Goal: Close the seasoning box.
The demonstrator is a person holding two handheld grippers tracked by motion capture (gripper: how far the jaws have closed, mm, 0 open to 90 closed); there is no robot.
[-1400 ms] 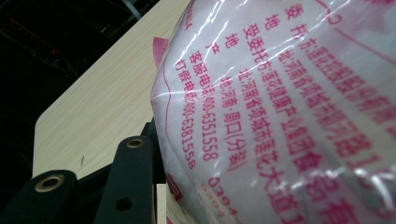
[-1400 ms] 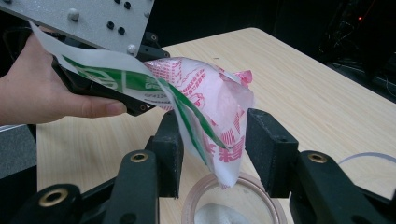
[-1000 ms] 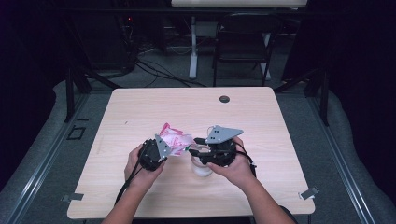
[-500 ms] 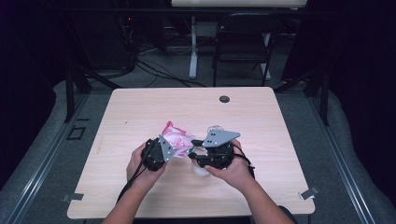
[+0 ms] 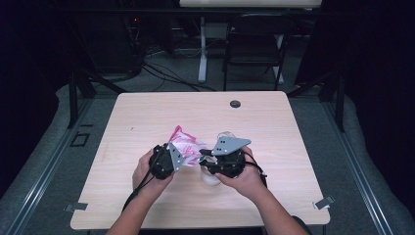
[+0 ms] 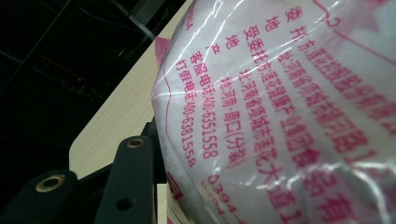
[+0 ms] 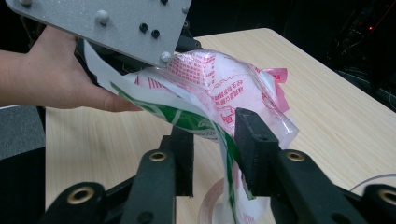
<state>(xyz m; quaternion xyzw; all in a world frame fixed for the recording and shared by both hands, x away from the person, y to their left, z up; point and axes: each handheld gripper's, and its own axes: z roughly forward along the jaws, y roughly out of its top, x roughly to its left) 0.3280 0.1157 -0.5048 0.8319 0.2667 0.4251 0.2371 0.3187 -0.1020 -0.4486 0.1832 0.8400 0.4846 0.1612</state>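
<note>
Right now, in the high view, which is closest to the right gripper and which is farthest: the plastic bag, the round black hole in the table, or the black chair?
1. Plastic bag, just left of the right gripper.
2. Round black hole, farther up the table.
3. Black chair, beyond the table's far edge.

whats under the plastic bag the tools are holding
A clear round container stands on the table right below the bag's lower end, which hangs between the right tool's jaws. The bag and tool cover most of it, so its contents stay hidden.

light: bright on table [image 5: 147, 122], dark surround | glare: bag [image 6: 289, 107] film | blur: close print soft
</note>
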